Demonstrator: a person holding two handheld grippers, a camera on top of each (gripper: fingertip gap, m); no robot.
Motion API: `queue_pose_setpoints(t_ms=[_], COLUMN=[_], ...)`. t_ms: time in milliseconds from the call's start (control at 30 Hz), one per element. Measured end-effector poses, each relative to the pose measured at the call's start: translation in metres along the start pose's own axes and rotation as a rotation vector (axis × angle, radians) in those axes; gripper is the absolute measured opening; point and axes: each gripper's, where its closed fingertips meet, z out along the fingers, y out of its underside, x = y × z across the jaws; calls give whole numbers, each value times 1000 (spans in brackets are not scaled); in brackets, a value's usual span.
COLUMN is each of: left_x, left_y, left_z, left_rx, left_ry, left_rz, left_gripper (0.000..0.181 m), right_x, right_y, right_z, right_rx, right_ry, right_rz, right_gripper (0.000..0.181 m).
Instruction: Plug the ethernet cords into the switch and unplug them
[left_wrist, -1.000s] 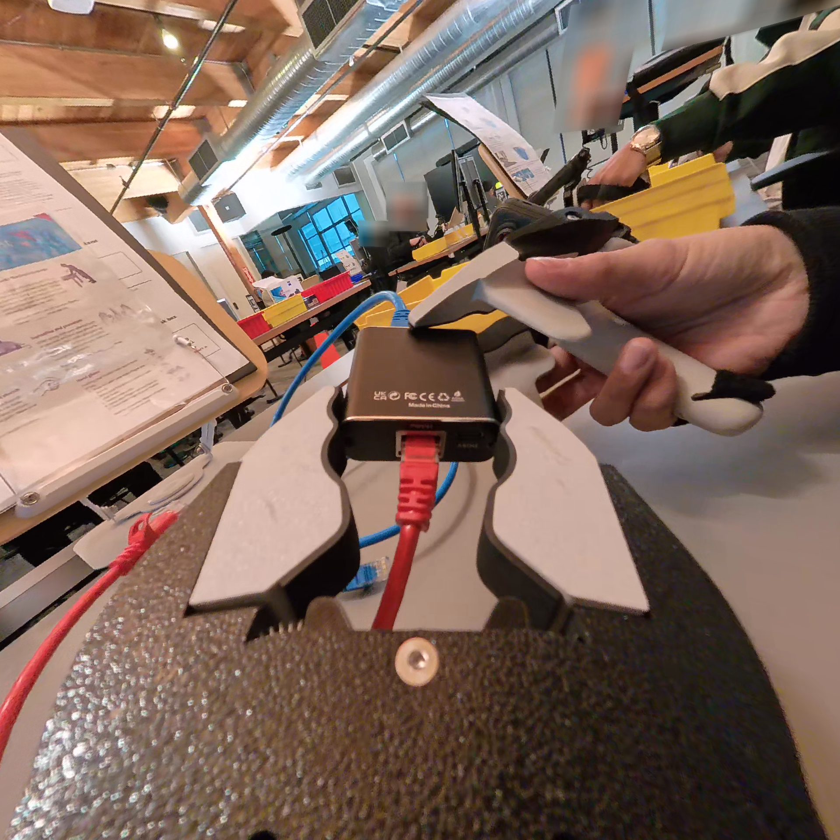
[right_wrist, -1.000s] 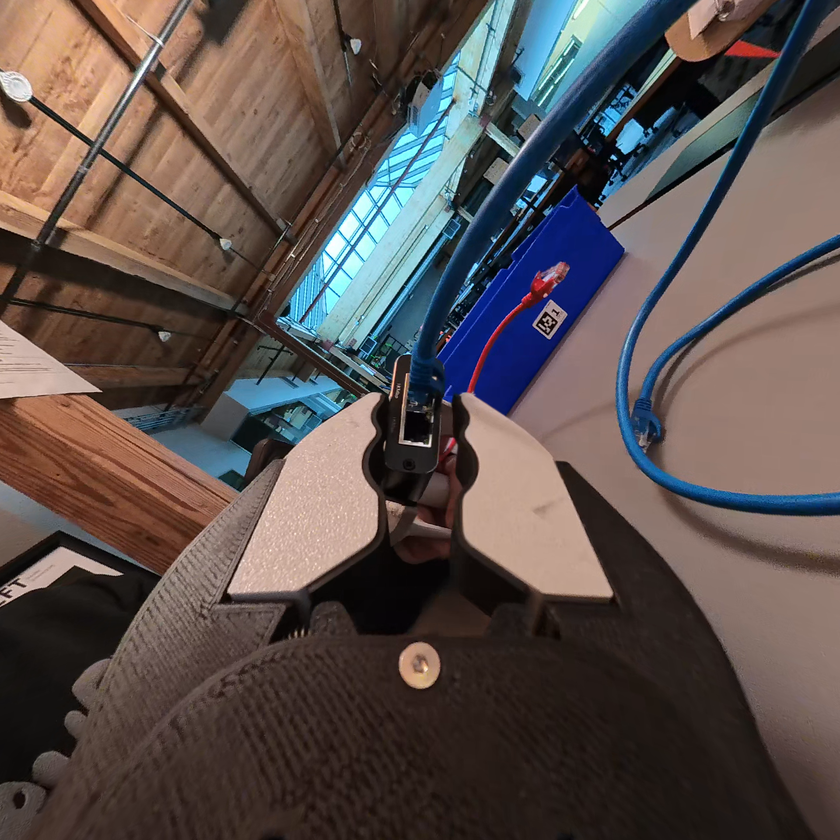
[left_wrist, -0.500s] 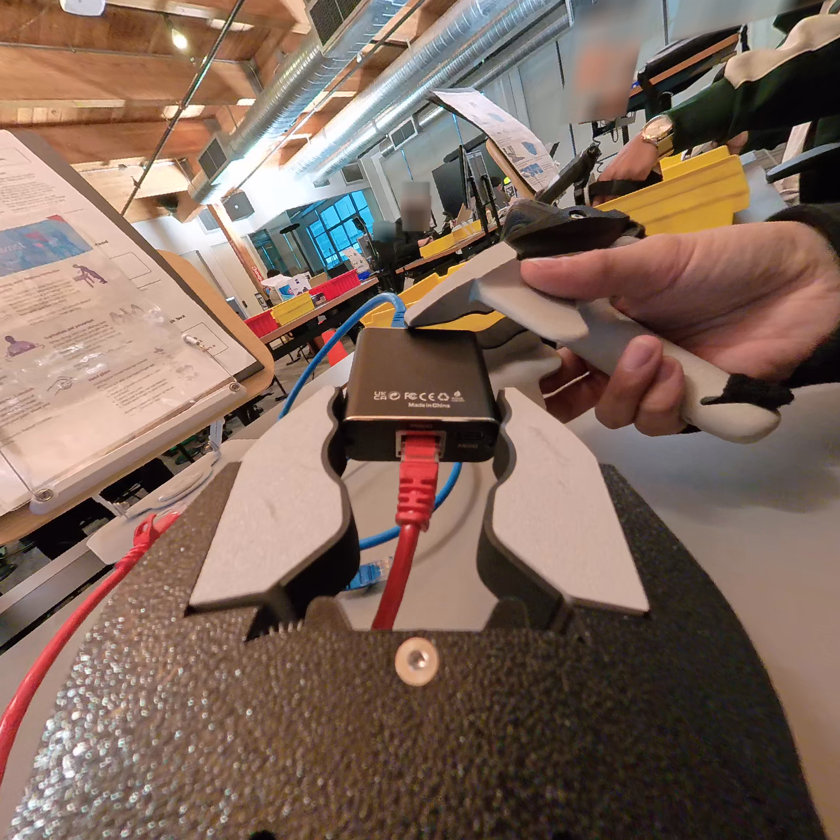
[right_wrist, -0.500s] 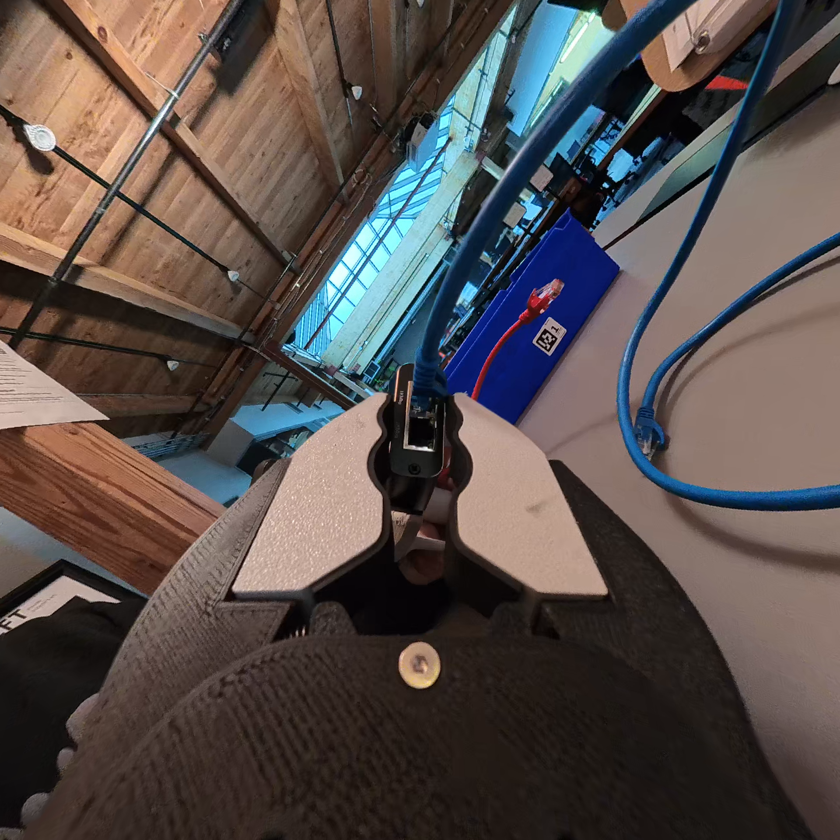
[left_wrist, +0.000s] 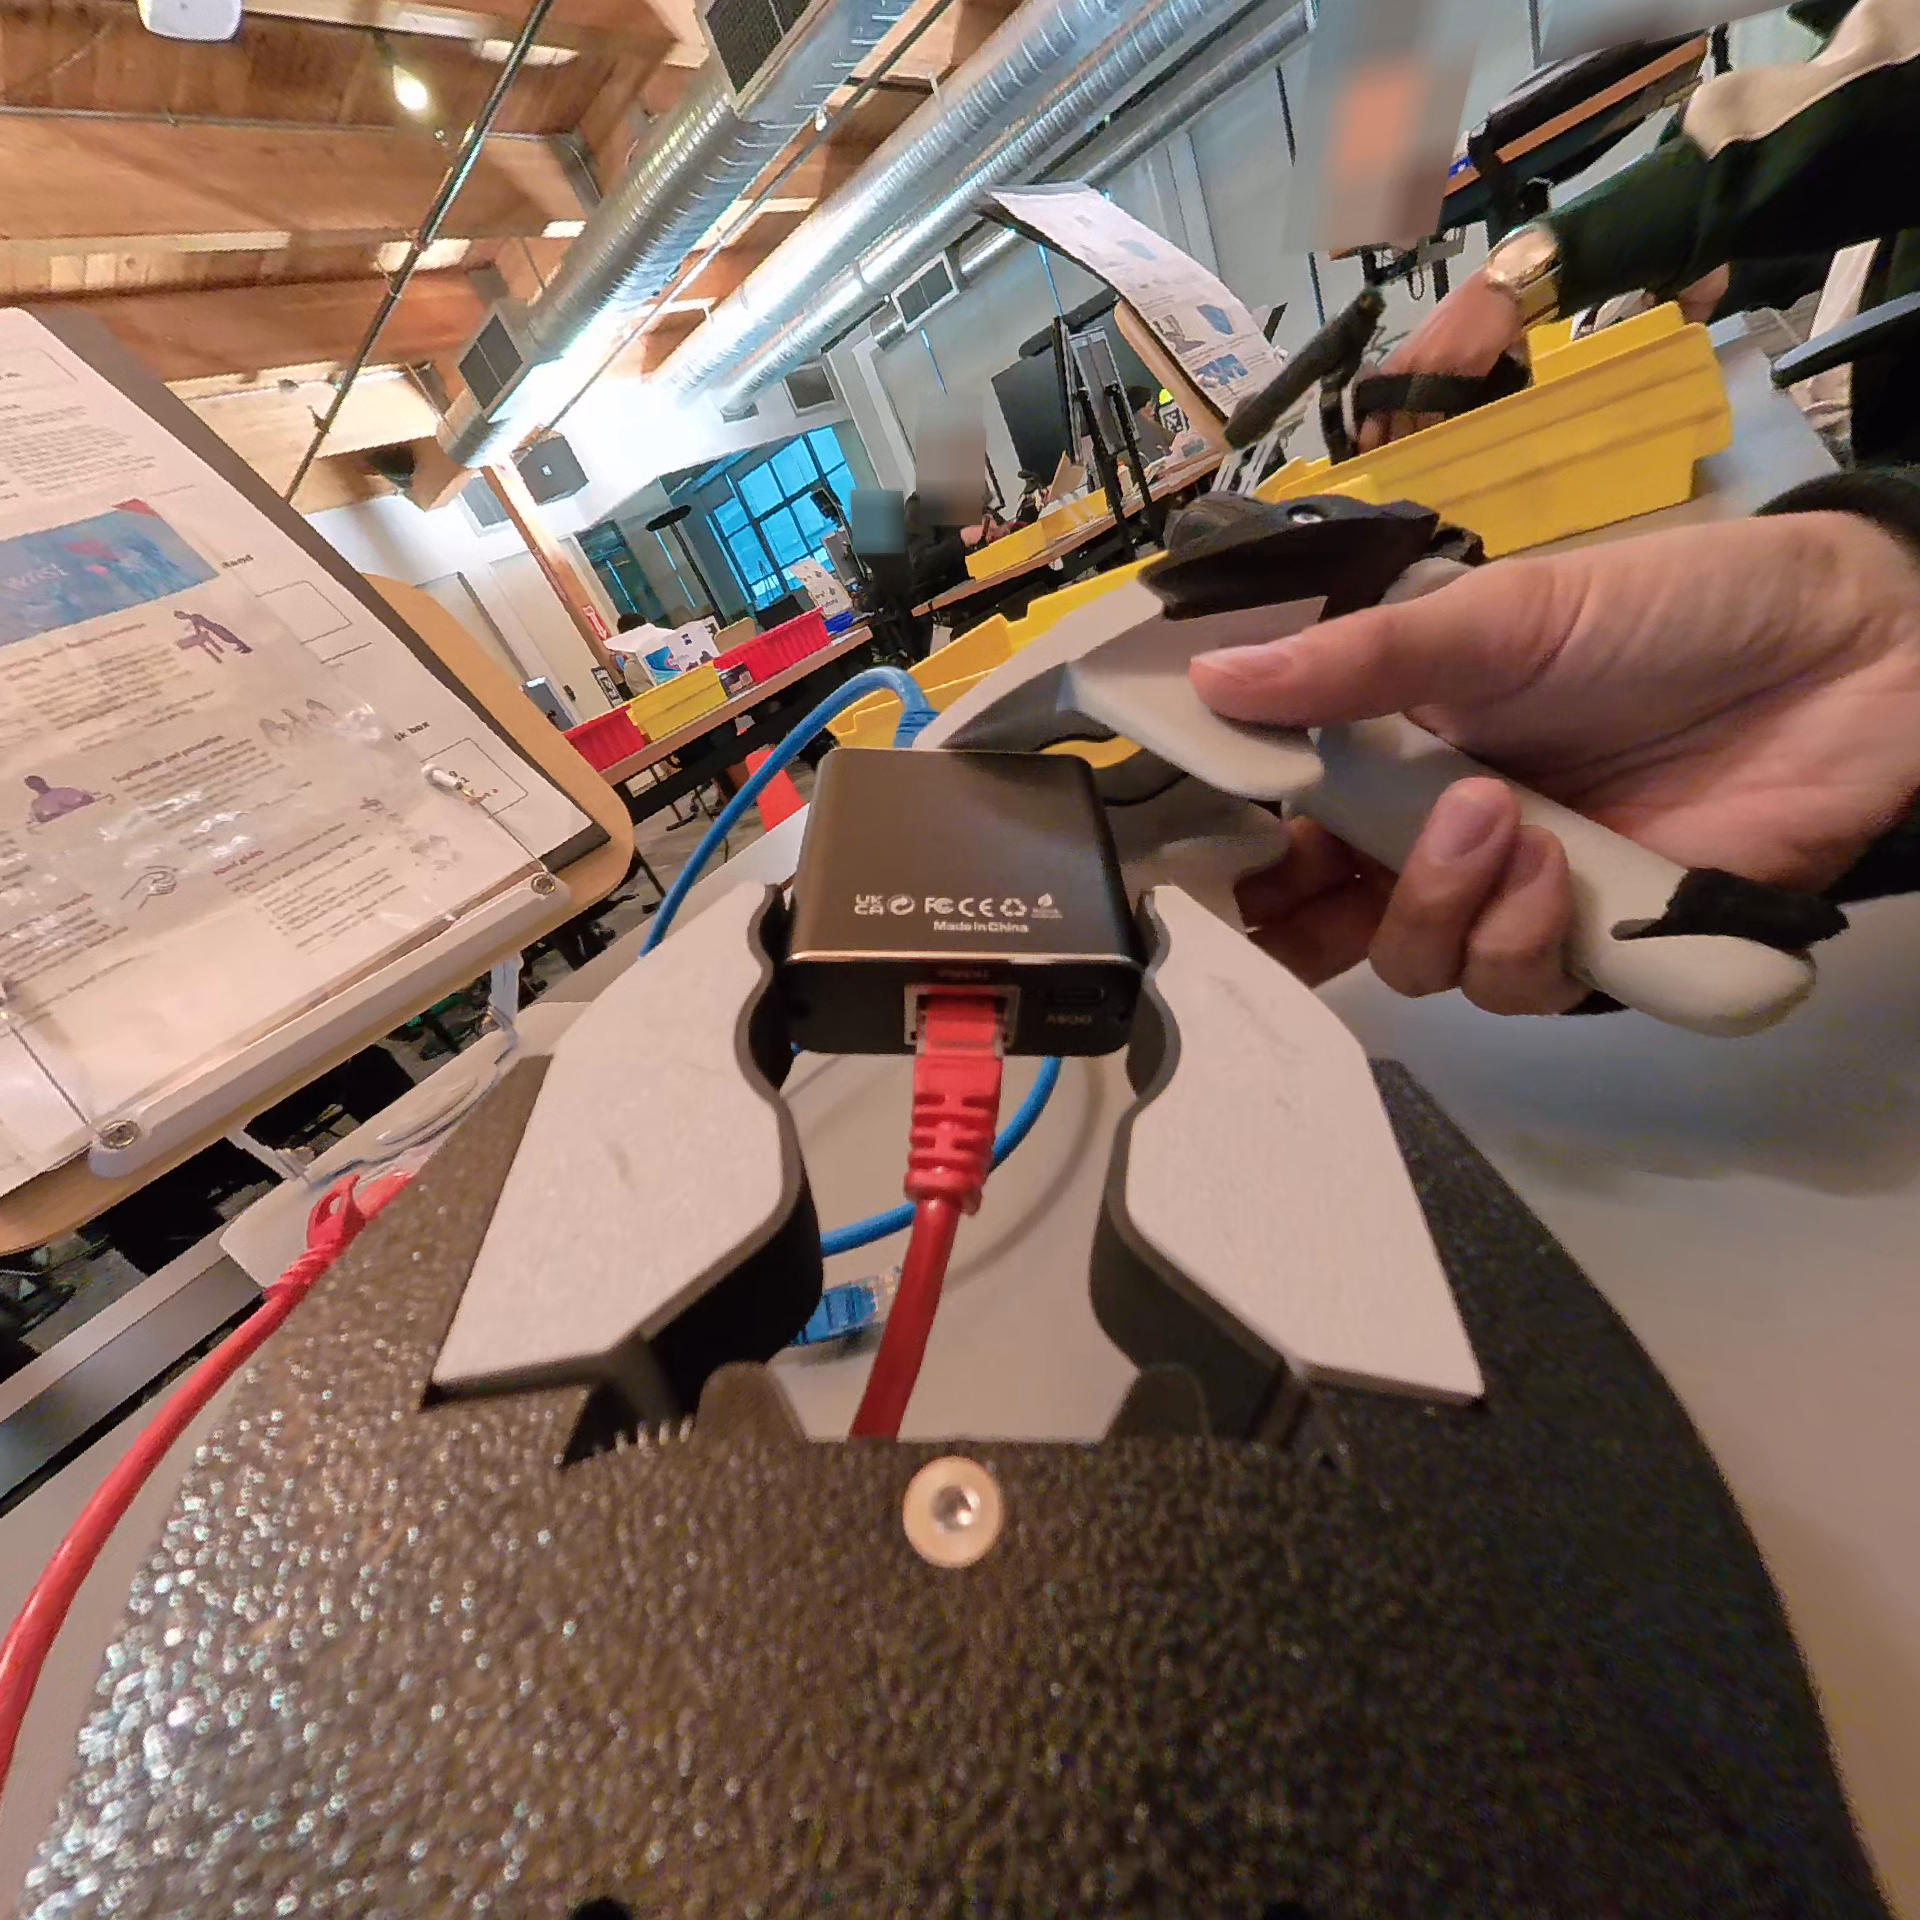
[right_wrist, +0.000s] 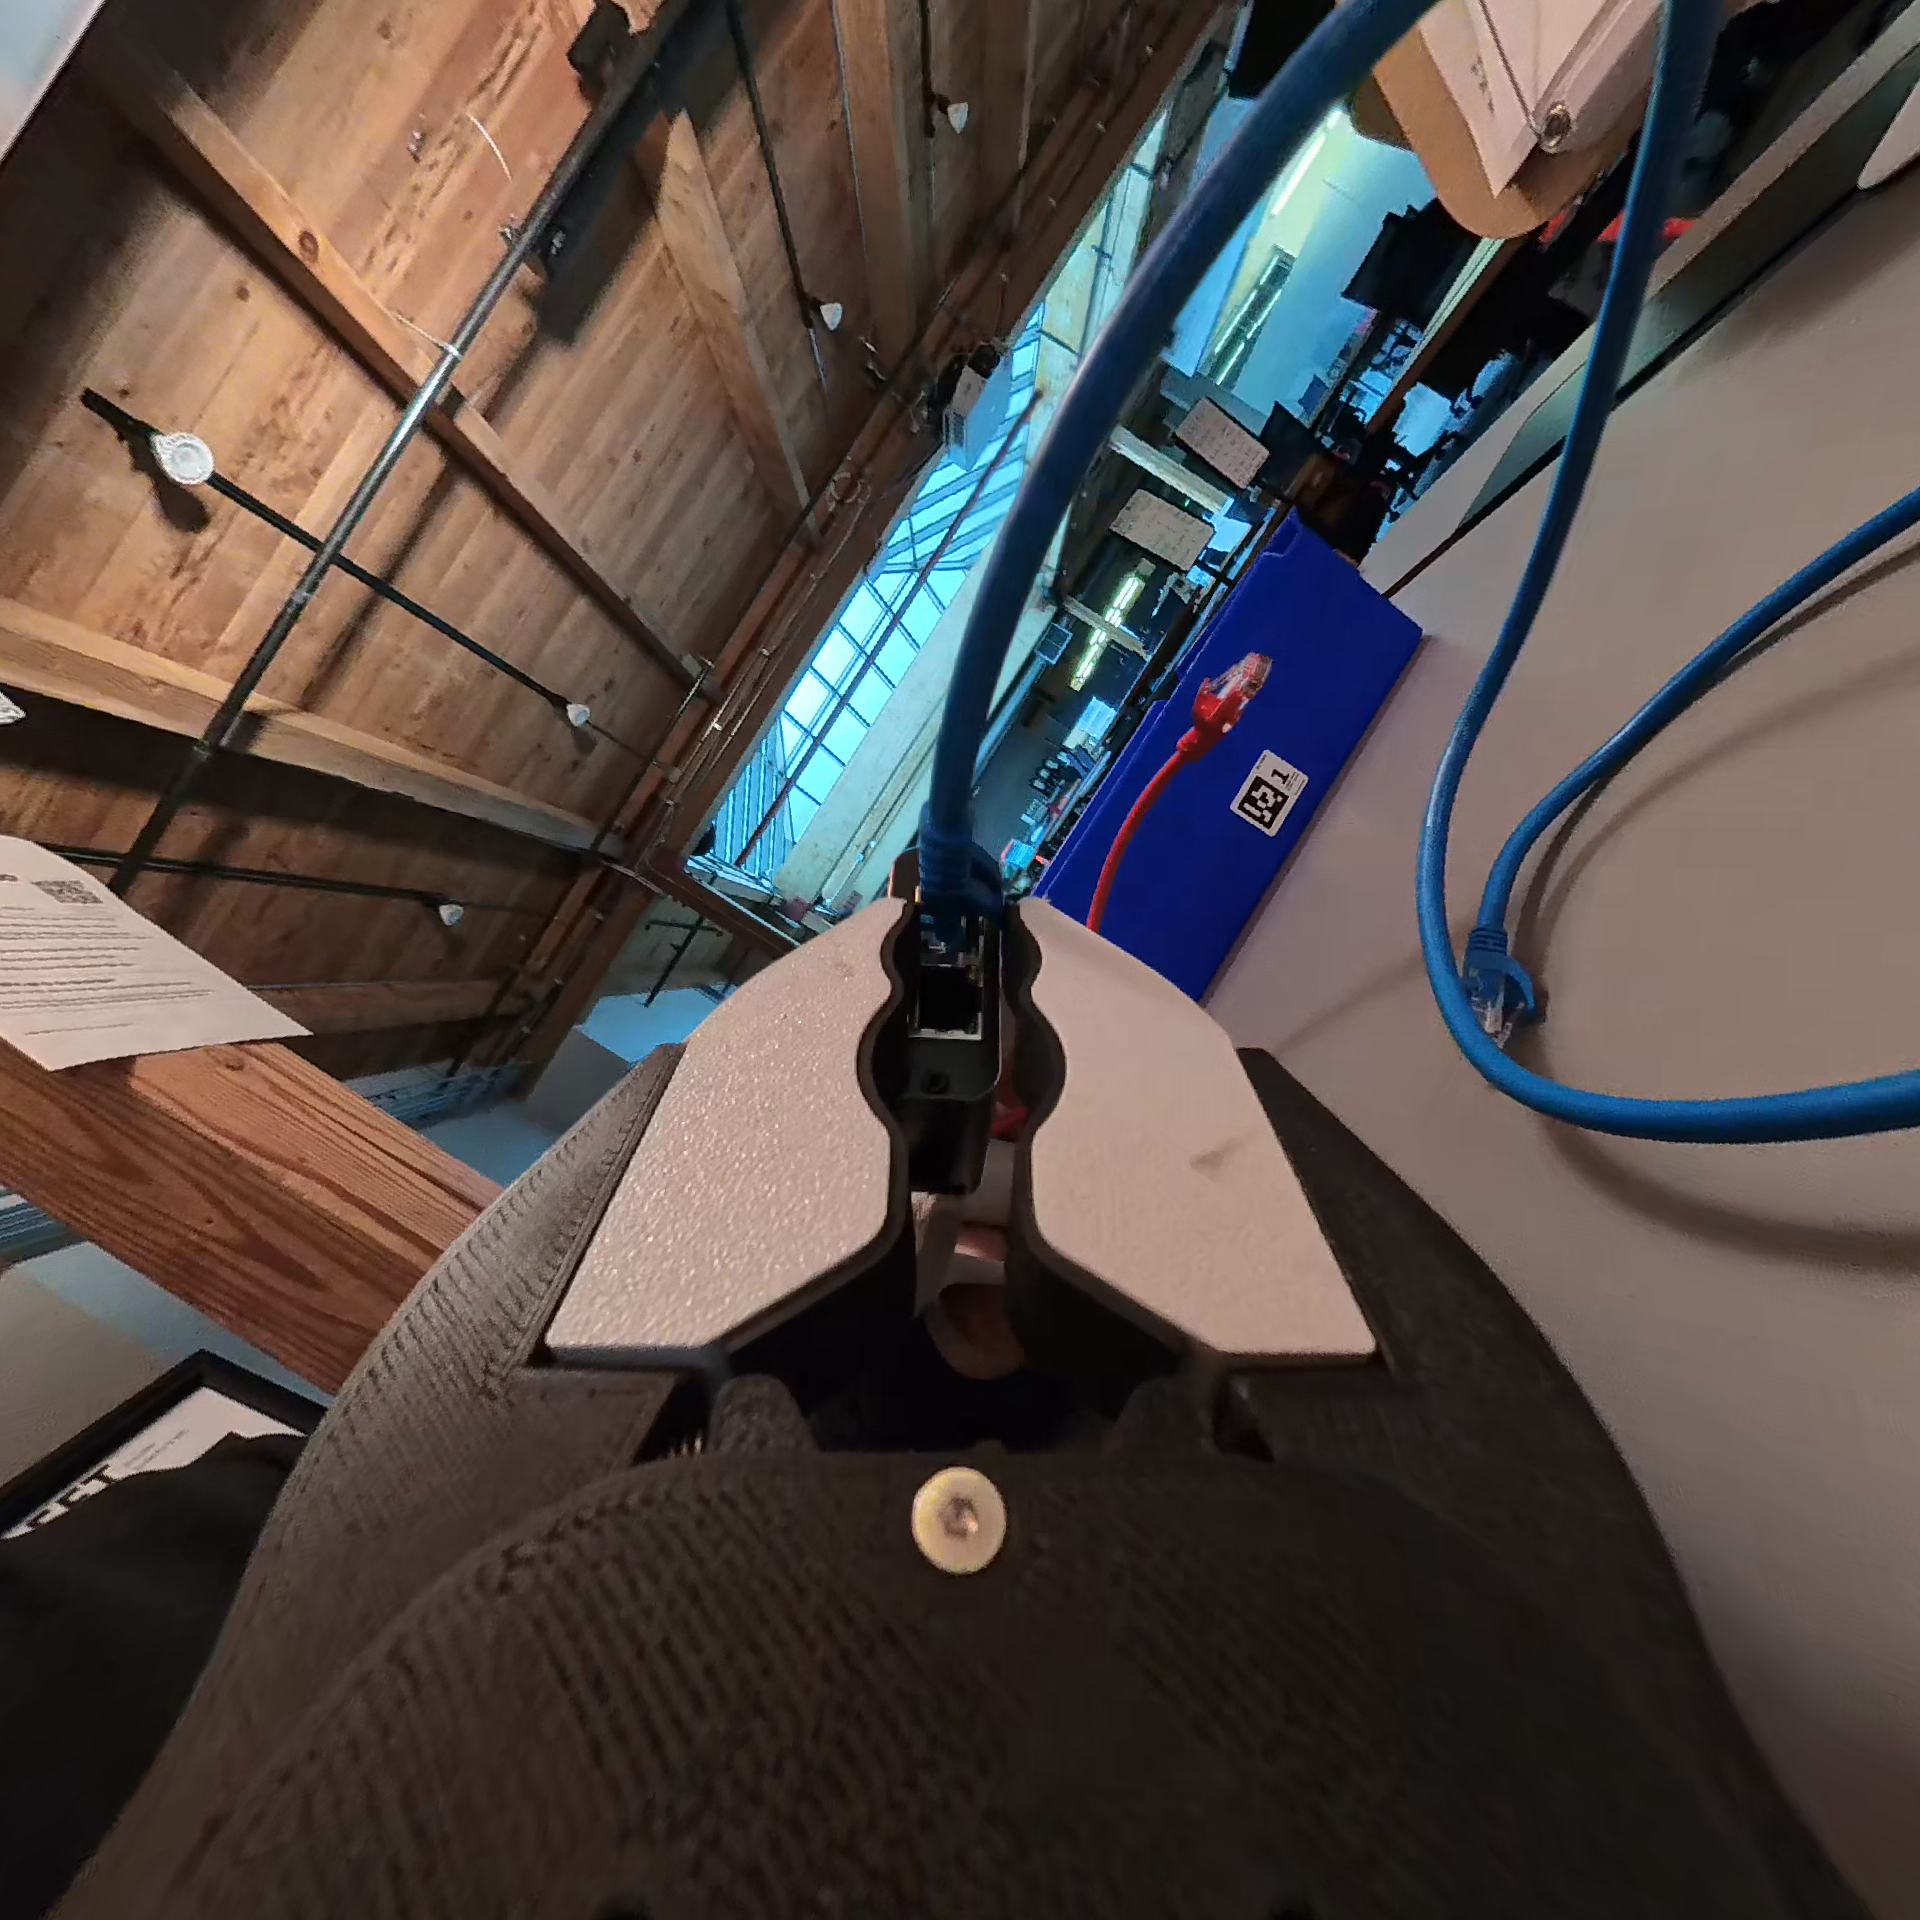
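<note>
both grippers, left gripper (left_wrist: 961, 966) and right gripper (right_wrist: 951, 997), clamp the switch (left_wrist: 961, 883).

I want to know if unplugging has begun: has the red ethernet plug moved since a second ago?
No. The red ethernet plug sits as deep in the port of the small black box-shaped switch as before, and its cord hangs the same way.

The black switch (left_wrist: 961, 831) carries a row of small white printed marks and a short line of lettering on its top, with tiny faint labels above the ports on its front face. A laminated instruction sheet (left_wrist: 208, 790) with text and pictures stands on the left. In the right wrist view, a white sticker (right_wrist: 1268, 792) with a square code sits on a blue bin (right_wrist: 1164, 894), and a printed paper sheet (right_wrist: 104, 966) lies at the left.
</note>
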Motion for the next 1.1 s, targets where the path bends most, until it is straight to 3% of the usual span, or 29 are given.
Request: queue_pose_setpoints(t_ms=[600, 900, 1100], left_x=[-2, -7, -8], left_y=[5, 3, 3], left_z=[5, 4, 6], left_rx=[-55, -63, -61], left_ry=[-70, -125, -128], left_rz=[67, 120, 39], left_gripper=[63, 62, 63], right_x=[-1, -4, -3], right_y=[-3, -4, -7], right_z=[0, 6, 7], right_rx=[43, 38, 56], right_ry=[-76, -107, -89], right_rz=[-158, -151, -157], right_gripper=[14, 13, 12])
